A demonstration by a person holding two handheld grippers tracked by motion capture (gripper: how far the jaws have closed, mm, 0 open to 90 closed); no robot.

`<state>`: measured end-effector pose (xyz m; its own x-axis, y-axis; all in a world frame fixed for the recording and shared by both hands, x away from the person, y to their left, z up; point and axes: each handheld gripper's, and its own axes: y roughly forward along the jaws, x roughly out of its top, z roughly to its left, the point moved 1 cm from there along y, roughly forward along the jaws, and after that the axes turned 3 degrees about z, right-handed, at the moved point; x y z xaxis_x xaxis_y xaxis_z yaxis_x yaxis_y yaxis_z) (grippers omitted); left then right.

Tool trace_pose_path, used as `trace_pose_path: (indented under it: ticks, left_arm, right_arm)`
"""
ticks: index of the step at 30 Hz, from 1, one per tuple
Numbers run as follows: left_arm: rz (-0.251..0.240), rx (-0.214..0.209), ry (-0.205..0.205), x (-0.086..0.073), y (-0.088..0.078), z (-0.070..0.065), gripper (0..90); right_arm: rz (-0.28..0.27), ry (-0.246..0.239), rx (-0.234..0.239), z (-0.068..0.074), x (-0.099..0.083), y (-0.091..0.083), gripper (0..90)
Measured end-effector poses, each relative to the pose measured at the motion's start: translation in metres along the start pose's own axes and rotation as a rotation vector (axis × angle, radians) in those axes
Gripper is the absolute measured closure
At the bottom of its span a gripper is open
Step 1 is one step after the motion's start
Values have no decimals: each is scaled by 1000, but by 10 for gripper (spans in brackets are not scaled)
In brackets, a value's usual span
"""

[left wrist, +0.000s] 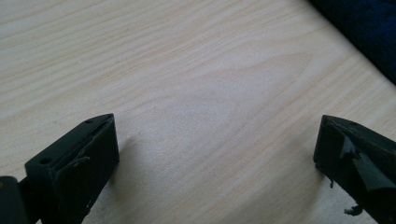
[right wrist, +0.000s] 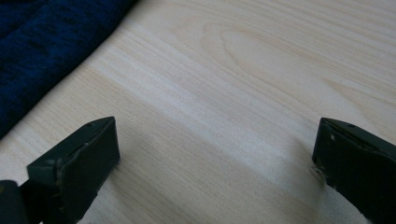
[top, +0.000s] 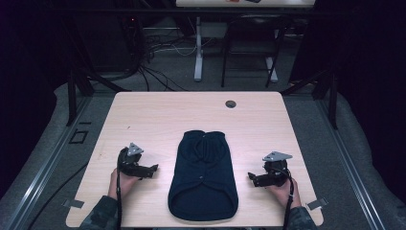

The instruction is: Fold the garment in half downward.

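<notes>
While both claws sit idle on the bench [top: 143, 115], the navy garment [top: 203, 177] lies flat between them at near centre — neck end far, wide hem near, a couple of small buttons down the middle.

Left claw [top: 154, 168]: jaws spread wide, nothing between them, aimed right toward the garment's left edge; in the left gripper view its dark knit [left wrist: 369, 32] shows at the upper right corner. Right claw [top: 250, 178]: same, wide open and empty, aimed left; in the right gripper view the knit [right wrist: 42, 51] shows at the upper left. Neither touches the fabric.

Handling guess: light, soft knit, limp — will sag and drag, not slip. No stiffness, so a single pinch just bunches it. Best hold looks like the side edges or hem corners, one claw per side, pinching down through both layers against the wood.

Surroundings: cable hole [top: 231, 104] at the far edge, well apart. Bench surface around the garment is bare — nothing blocks either approach. Chair and cables on the floor beyond, irrelevant.
</notes>
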<state>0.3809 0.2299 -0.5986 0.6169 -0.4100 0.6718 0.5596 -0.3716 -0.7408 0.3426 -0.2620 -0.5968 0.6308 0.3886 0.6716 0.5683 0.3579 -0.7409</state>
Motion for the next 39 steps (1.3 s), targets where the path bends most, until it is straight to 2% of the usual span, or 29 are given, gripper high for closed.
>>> trace_pose_path:
  ticks: [15, 17, 21, 24, 25, 26, 30, 31, 32, 36, 38, 39]
  left_arm:
    - [1, 2, -2, 0, 0, 0, 0]
    - [-6, 16, -8, 1, 1, 0, 0]
    - [-5, 8, -25, 3, 1, 1, 3]
    - [-21, 30, -11, 6, -2, -1, 19]
    - [-19, 25, -13, 8, -4, -1, 17]
    - [-38, 6, -35, 13, -8, -2, 7]
    - [-62, -11, -43, 19, -11, -1, 4]
    - [-57, -12, -41, 20, -10, -1, 1]
    - [-54, -34, -54, 24, -9, -1, 1]
    - [-64, -40, -56, 31, -7, 0, 1]
    - [-63, -65, -64, 39, -4, -1, 1]
    - [-63, -65, -64, 39, -4, -1, 1]
  right_arm:
    - [10, 0, -6, 0, 1, 0, 0]
    - [12, -3, -1, 0, 2, 1, 0]
    - [24, -4, -11, 1, 3, 0, 0]
    - [33, 6, 16, 0, 6, -1, 0]
    - [31, 18, 29, 0, 8, -3, 0]
    - [6, 35, 45, -1, 12, -5, 0]
    - [4, 60, 74, 0, 18, -8, 0]
    - [10, 69, 98, 1, 22, -9, 0]
    - [5, 73, 106, 2, 24, -10, 0]
    - [0, 70, 128, 5, 33, -10, 3]
    - [10, 56, 138, 9, 41, -8, 4]
    - [7, 53, 139, 10, 44, -6, 4]
